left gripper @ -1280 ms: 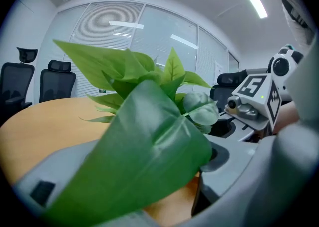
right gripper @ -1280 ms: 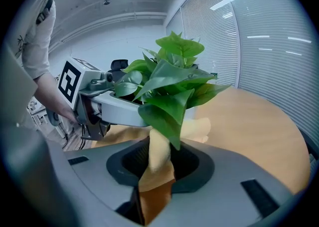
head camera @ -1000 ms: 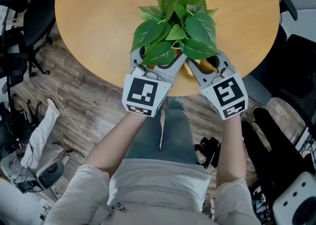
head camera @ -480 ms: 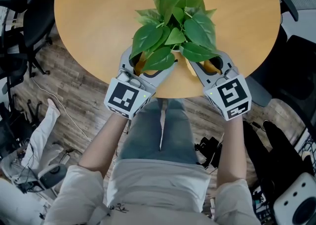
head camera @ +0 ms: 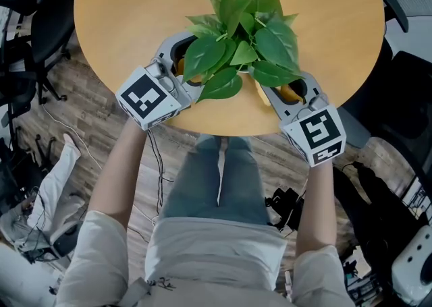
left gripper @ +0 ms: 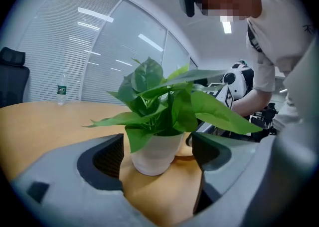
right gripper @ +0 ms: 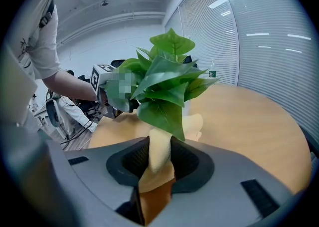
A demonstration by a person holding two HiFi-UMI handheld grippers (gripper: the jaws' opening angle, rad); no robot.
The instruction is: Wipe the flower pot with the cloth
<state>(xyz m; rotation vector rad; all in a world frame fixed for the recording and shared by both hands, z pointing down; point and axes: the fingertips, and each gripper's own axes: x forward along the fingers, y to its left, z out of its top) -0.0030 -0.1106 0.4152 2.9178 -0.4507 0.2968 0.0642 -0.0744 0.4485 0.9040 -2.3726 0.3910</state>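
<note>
Head view: on round wooden table (head camera: 121, 9), brackets leafy green plant (head camera: 243, 29) with left gripper (head camera: 183, 63) at nine o'clock and right gripper (head camera: 283, 88) at four, likely to steady and wipe.

Left gripper view: spread wide, just opened further, with white round flower pot (left gripper: 157, 153) between the pads, untouched; probably letting it go.

Right gripper view: pinches folded pale yellow cloth (right gripper: 158, 151) firmly, reaching toward pot at twelve o'clock under the leaves.

The flower pot (left gripper: 155, 153) stands on the table (head camera: 121, 2) between left gripper (head camera: 194, 63) and right gripper (head camera: 287, 86).
</note>
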